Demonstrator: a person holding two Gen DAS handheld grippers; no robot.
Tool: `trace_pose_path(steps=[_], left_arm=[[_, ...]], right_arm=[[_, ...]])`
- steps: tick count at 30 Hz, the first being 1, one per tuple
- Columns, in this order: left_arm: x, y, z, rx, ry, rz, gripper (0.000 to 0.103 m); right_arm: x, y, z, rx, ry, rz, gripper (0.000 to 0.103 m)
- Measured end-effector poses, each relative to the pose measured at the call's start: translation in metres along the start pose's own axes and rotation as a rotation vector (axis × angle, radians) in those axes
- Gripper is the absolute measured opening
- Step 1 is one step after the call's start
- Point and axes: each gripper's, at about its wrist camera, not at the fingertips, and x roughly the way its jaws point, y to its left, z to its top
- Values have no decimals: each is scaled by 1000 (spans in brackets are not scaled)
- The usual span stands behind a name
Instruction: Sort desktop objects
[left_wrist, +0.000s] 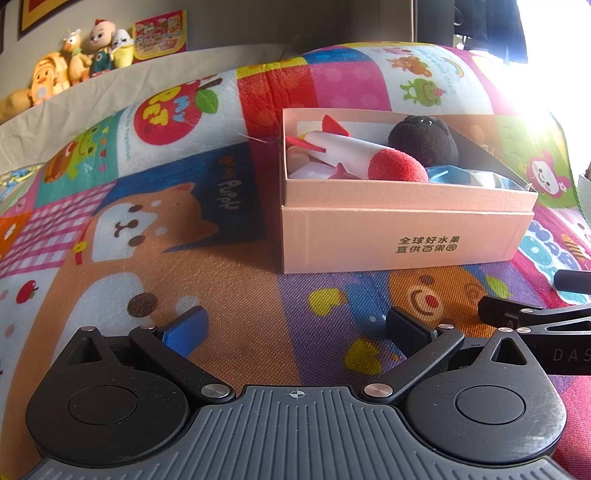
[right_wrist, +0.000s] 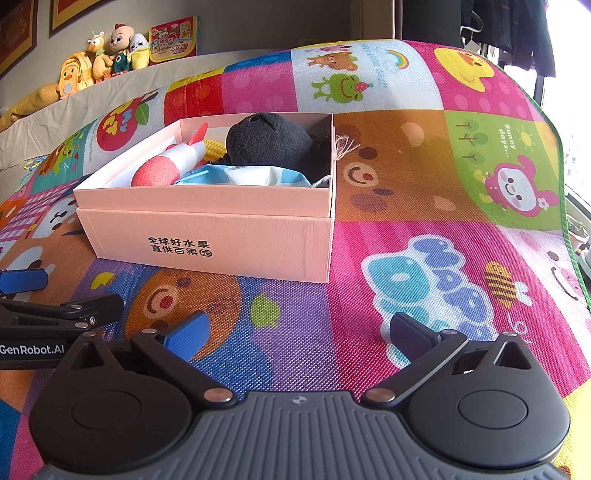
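Observation:
A pink cardboard box (left_wrist: 402, 236) (right_wrist: 207, 240) stands on the colourful play mat. Inside lie a white foam rocket with a red nose (left_wrist: 369, 157) (right_wrist: 173, 162), a black plush toy (left_wrist: 424, 138) (right_wrist: 269, 140), a light blue packet (left_wrist: 454, 175) (right_wrist: 240, 175) and a yellow corn-like piece (right_wrist: 216, 147). My left gripper (left_wrist: 295, 328) hovers low over the mat in front of the box, open and empty. My right gripper (right_wrist: 295, 330) is also open and empty, to the box's front right. Each gripper shows at the edge of the other's view.
The cartoon-print mat (right_wrist: 424, 221) covers the whole surface and drops off at its right edge. Plush toys (left_wrist: 74, 62) and a picture box (right_wrist: 173, 37) line a beige ledge at the back left. Bright window glare fills the right side.

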Motion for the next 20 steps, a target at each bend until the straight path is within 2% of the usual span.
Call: trace_pose_path(steps=[6, 10, 20], left_arm=[[1, 0, -1, 7, 2, -1, 103], [-3, 1, 4, 7, 76, -25, 103], [-7, 3, 0, 14, 59, -43, 103]], right_arm=[[0, 0, 0, 1, 0, 1, 103], [0, 0, 0, 0, 0, 0, 103], [0, 2, 0, 1, 0, 1, 103]])
